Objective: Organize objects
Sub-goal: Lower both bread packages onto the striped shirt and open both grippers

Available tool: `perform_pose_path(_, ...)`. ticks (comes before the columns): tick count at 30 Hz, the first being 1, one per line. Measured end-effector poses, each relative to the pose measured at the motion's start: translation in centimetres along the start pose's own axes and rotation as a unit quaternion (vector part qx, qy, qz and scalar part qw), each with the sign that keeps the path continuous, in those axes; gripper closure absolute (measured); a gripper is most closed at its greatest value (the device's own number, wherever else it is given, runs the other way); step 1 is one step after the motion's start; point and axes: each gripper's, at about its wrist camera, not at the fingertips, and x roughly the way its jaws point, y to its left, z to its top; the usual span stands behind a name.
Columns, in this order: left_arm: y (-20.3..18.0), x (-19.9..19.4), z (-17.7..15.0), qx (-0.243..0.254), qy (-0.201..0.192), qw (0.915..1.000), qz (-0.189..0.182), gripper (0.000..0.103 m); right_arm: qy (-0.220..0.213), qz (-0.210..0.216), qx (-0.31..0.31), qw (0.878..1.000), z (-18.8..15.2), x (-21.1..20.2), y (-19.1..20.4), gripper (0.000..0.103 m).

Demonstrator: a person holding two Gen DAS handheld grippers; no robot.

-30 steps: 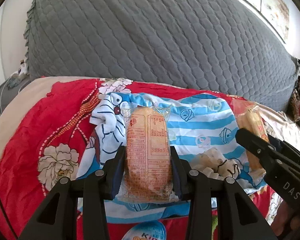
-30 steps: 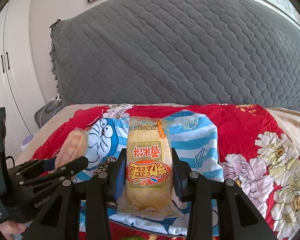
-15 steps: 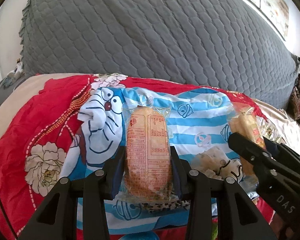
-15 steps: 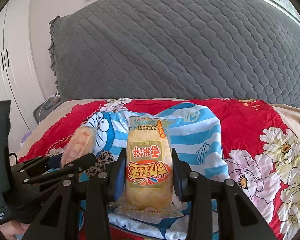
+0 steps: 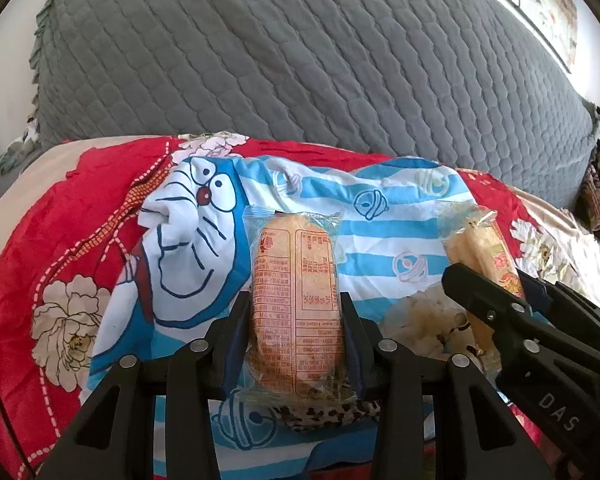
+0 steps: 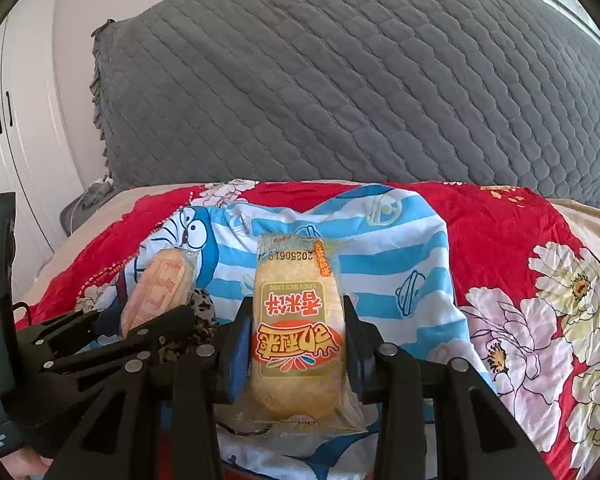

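Observation:
My left gripper (image 5: 294,300) is shut on a clear rice cracker packet (image 5: 296,264), printed label side up, held just above a blue-and-white striped cartoon cloth (image 5: 380,216). My right gripper (image 6: 297,303) is shut on a second rice cracker packet (image 6: 298,320) with an orange logo, over the same cloth (image 6: 388,248). Each gripper shows in the other's view: the right gripper (image 5: 492,280) with its packet (image 5: 480,248) at the right, the left gripper (image 6: 144,314) with its packet (image 6: 160,284) at the left. The two packets hang side by side.
The cloth lies on a red floral bedspread (image 5: 60,240) against a tall grey quilted headboard (image 5: 300,60). A leopard-print piece (image 5: 328,412) and a pale crumpled item (image 5: 420,316) lie on the cloth below the grippers. White wardrobe doors (image 6: 4,140) stand at the left.
Both grippers have sunk lower and closer to the striped cloth, each still gripping its packet. The leopard-print piece has come into view under the left gripper.

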Motion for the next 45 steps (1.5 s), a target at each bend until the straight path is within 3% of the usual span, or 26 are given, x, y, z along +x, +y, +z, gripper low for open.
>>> perform_pose_path(45,-1.2,2.2,-0.3,0.024,0.035,0.9991,0.012,0.060,0.071,-0.036,0.012,0.997,-1.2,3.0,-1.1,0.062)
